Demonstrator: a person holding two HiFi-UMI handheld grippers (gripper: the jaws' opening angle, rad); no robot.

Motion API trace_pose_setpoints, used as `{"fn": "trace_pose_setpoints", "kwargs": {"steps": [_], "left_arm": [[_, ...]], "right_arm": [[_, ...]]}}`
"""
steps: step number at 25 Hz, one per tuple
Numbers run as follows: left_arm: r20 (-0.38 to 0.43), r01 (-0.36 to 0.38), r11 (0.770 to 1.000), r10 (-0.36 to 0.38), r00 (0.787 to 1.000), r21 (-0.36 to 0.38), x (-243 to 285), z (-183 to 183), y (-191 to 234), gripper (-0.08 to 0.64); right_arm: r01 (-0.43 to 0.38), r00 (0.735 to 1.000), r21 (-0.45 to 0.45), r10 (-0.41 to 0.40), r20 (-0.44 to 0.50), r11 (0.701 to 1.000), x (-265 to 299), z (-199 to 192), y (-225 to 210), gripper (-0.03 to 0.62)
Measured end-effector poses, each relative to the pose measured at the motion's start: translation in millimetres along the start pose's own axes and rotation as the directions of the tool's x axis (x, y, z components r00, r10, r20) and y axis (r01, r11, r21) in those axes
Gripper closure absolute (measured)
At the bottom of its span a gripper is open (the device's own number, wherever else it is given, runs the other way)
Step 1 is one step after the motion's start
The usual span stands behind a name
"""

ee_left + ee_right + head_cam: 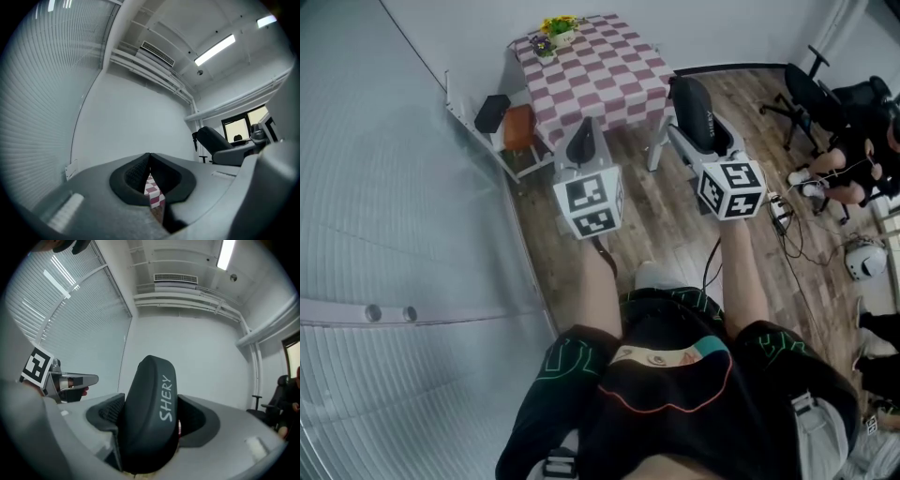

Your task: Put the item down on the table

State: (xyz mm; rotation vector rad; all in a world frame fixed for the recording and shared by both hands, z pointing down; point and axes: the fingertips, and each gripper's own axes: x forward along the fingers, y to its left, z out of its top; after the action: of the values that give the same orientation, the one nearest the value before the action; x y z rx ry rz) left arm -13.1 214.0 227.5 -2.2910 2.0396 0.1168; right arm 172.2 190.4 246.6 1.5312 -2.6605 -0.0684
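Right gripper (151, 417) jaws spread wide, gripping black case (152, 380), perhaps for glasses, left gripper (150, 176) jaws together

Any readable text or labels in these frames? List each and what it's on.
"SHERY": light lettering on the dark case clamped in the right tongs.
Marker cubes: black-and-white square patterns, no words.
Green print on the shorts: too blurred to read.
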Motion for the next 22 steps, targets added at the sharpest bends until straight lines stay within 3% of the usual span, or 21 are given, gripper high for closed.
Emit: {"fn": "trace_pose_setpoints", "kwargs": {"steps": [13,22], "left_arm": [[-0.077,-0.039,0.999,0.036,0.996,-0.032,61,-45,33,0.552],[-0.200,-0.071,0.995,0.055,0.978,-0.075,126,-113,59,0.552]], "right_arm": [[-0.053,0.997,0.032,0.054,-0.054,0.998,79,-30,-13,0.239],[-0.132,0.986,0.076,0.139,-0.089,0.988,163,-64,-20,0.239]]}}
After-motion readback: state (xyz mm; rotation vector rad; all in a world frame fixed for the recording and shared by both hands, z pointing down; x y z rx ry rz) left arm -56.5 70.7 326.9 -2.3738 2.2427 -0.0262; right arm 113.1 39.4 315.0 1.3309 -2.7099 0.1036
